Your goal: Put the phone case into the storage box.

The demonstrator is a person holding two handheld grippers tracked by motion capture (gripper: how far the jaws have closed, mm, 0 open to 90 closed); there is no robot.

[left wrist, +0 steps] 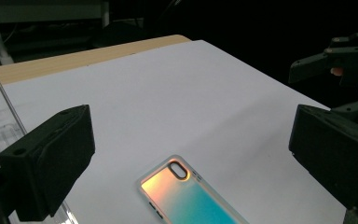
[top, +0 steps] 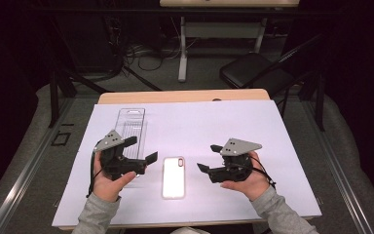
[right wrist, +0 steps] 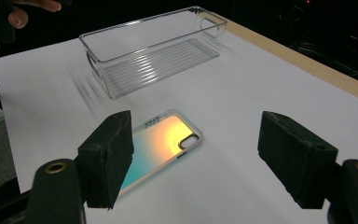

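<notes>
- Phone case [top: 173, 176] lies flat on the white sheet [top: 224, 126] between my two claws, camera cut-out at its far end; its back shimmers orange to teal in both gripper views.
- No brand, label or writing can be read on the phone case or on anything else.
- My left claw [top: 144, 152] hovers just left of the phone case, jaws spread wide with nothing between them.
- My right claw [top: 209, 158] hovers just right of it, jaws wide apart and empty too, the phone case lying below and ahead of them, untouched.
- Clear plastic bin [top: 130, 127] with a ribbed floor sits beyond my left claw, empty.
- White sheet covers a wooden table [top: 185, 95], whose far edge shows bare.
- Beyond the table the room is dark: a grey floor, cables, a black chair [top: 255, 70] and a white desk leg [top: 182, 48].
</notes>
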